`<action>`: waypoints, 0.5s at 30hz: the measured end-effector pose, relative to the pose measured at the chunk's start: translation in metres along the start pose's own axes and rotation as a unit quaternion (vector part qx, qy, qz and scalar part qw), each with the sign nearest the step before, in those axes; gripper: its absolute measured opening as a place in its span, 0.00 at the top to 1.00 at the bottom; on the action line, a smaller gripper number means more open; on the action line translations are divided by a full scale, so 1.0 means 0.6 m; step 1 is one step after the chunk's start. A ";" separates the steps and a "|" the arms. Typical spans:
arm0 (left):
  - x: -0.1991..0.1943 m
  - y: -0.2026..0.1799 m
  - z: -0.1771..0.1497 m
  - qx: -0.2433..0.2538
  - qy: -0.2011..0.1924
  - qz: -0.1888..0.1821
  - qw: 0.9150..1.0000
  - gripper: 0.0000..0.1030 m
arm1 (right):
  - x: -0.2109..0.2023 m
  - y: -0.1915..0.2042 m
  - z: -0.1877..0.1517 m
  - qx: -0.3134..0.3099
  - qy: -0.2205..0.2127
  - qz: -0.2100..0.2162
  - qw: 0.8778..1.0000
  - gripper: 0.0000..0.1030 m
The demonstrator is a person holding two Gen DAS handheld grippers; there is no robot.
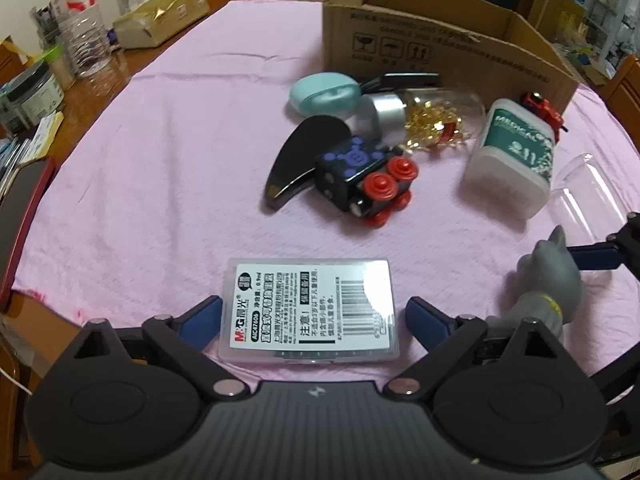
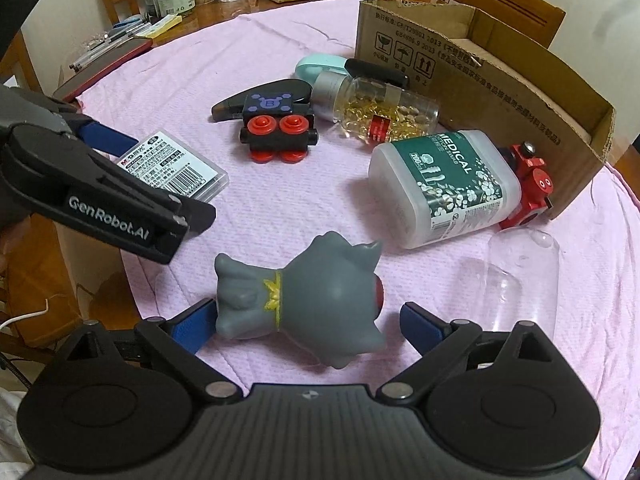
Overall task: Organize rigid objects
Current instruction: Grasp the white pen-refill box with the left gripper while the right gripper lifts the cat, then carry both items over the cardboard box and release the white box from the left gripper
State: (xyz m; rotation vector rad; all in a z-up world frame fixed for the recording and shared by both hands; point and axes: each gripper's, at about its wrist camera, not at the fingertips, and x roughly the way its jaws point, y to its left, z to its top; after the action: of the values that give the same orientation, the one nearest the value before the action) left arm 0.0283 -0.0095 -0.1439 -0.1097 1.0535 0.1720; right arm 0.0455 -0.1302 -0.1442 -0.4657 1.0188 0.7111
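My left gripper is open, its fingers on either side of a clear flat pencil-lead case lying on the pink cloth; the case also shows in the right wrist view. My right gripper is open around a grey toy figure lying on its side; the left finger touches it, the right finger stands apart. The figure shows at the right edge of the left wrist view. An open cardboard box stands at the back right.
On the cloth between grippers and box lie a black and red toy block, a black curved piece, a mint case, a bottle of yellow capsules, a cotton swab box, a red toy and a clear cup. Clutter lines the table's left edge.
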 end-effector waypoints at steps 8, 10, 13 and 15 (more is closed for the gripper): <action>0.005 -0.006 0.006 0.049 -0.013 -0.022 0.998 0.04 | 0.002 0.006 0.004 -0.006 -0.004 0.004 1.000 0.04; 0.006 -0.004 0.003 0.053 -0.011 -0.021 0.998 0.00 | 0.001 0.007 0.005 -0.007 -0.007 0.004 1.000 0.04; 0.007 -0.002 0.005 0.056 -0.008 -0.023 0.998 0.00 | 0.001 0.009 0.008 -0.009 -0.008 0.008 1.000 0.08; 0.008 -0.002 0.007 0.056 -0.006 -0.024 0.998 0.01 | 0.001 0.010 0.010 -0.012 -0.007 0.009 1.000 0.13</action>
State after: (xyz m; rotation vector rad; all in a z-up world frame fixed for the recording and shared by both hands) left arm 0.0342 -0.0095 -0.1462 -0.0329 1.0448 0.0707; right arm 0.0450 -0.1219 -0.1422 -0.4721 1.0036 0.7416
